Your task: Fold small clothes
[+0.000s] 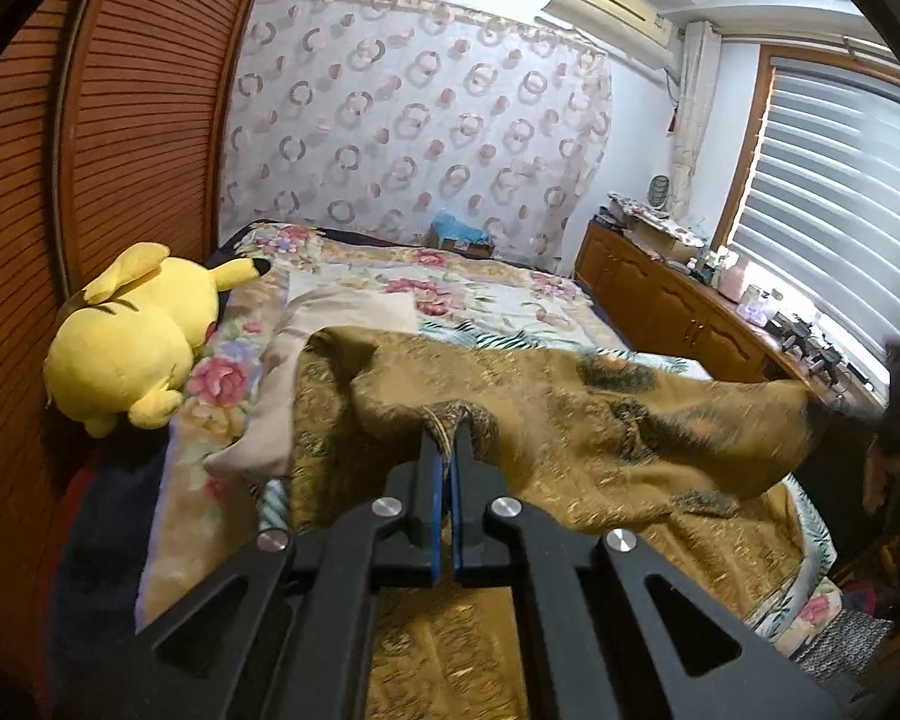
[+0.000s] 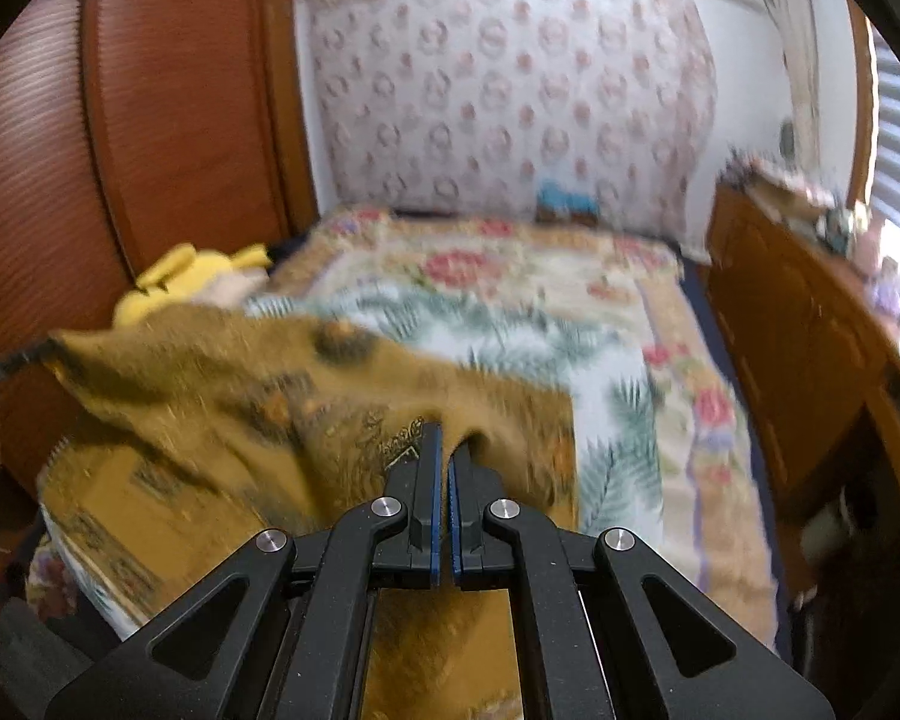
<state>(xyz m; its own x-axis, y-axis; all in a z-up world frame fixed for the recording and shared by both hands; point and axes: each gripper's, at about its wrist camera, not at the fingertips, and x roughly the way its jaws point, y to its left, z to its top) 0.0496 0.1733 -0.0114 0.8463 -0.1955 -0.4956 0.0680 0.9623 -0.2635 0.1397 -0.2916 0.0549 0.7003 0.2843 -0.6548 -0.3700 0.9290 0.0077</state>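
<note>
- The left claw (image 1: 448, 438) was shut tight on a bunched edge of the mustard patterned cloth (image 1: 600, 420), the fabric pinched between its blue pads.
- The right claw (image 2: 447, 450) was likewise clamped on another edge of the same cloth (image 2: 240, 384), with no gap showing between the pads.
- The cloth hung lifted between the two claws, its long axis running across the bed (image 1: 498, 300) from one claw to the other; its lower part lay spread on the floral bedcover.
- In the left view the cloth stretched away to the right, towards a dark blurred shape at the far corner, probably the other claw; in the right view it stretched left.
- Judging by this, the coming fold depended on carrying the held edge forward over the part lying on the bed, both claws keeping level.
- A yellow plush toy (image 1: 132, 336) lay at the bed's left side, near the cloth's far corner.
</note>
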